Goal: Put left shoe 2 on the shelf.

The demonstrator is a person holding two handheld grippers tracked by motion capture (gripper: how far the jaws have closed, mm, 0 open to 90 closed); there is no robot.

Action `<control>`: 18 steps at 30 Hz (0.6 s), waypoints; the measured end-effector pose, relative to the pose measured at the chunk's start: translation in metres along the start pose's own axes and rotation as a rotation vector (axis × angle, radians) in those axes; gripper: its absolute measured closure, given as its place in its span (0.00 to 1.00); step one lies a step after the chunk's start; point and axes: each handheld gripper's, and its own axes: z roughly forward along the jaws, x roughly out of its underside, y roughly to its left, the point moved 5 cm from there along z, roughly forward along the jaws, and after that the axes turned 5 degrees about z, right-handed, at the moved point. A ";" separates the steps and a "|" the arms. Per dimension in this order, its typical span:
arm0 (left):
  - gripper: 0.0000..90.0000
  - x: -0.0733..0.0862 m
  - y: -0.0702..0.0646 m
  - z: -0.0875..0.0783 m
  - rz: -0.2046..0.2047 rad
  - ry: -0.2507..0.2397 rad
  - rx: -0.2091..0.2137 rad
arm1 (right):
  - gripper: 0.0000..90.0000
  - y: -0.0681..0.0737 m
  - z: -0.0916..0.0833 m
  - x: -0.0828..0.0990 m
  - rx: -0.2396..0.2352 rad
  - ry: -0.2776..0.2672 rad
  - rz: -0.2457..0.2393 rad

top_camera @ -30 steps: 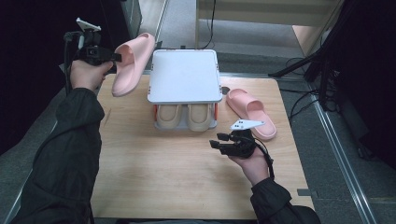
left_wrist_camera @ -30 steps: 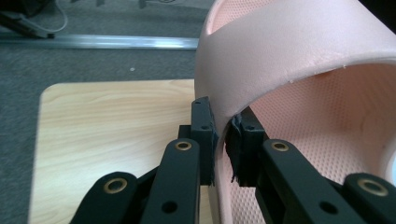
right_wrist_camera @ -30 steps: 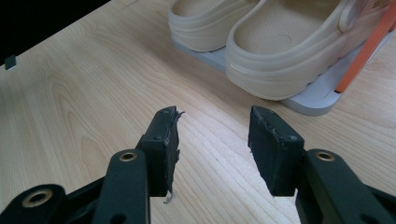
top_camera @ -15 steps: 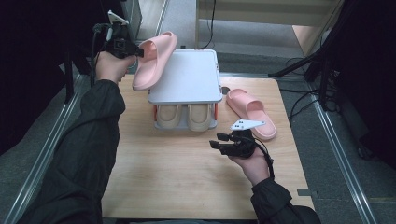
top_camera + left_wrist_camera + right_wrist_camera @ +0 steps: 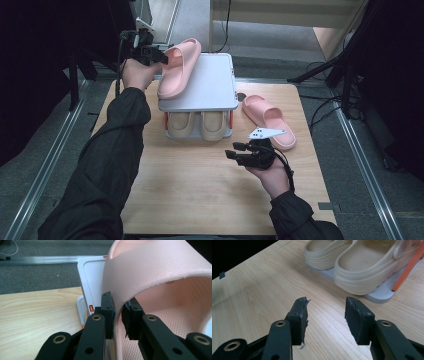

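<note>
Currently pink slipper (image 5: 178,68) gripped by strap in left tool (image 5: 159,55), jaws just eased slightly, above white rack top (image 5: 210,85); right tool (image 5: 239,151) held open, empty, over table (image 5: 200,185).

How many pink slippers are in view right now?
2. One pink slipper is held by the left tool over the white rack's top shelf; the other pink slipper lies on the table right of the rack.
</note>
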 end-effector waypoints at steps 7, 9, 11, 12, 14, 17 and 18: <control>0.85 0.002 -0.006 0.001 0.011 -0.019 0.004 | 0.60 -0.001 -0.001 0.000 0.004 -0.002 0.001; 0.84 0.003 -0.007 0.000 0.025 -0.004 0.008 | 0.60 -0.001 -0.001 0.000 0.005 -0.002 0.002; 0.82 0.004 -0.009 -0.001 0.035 -0.002 0.018 | 0.60 -0.001 -0.001 0.000 0.007 0.000 0.002; 0.82 0.004 -0.010 -0.001 0.025 -0.007 0.021 | 0.60 0.000 -0.001 0.000 0.005 0.000 0.002; 0.80 0.006 -0.012 -0.001 0.032 -0.004 0.032 | 0.60 0.000 0.000 0.000 0.006 0.001 0.001; 0.78 0.007 -0.015 -0.001 0.036 -0.003 0.046 | 0.60 -0.001 0.000 0.000 0.004 0.003 0.002; 0.78 0.007 -0.016 -0.001 0.044 0.001 0.040 | 0.60 -0.001 0.000 0.000 0.004 0.004 0.002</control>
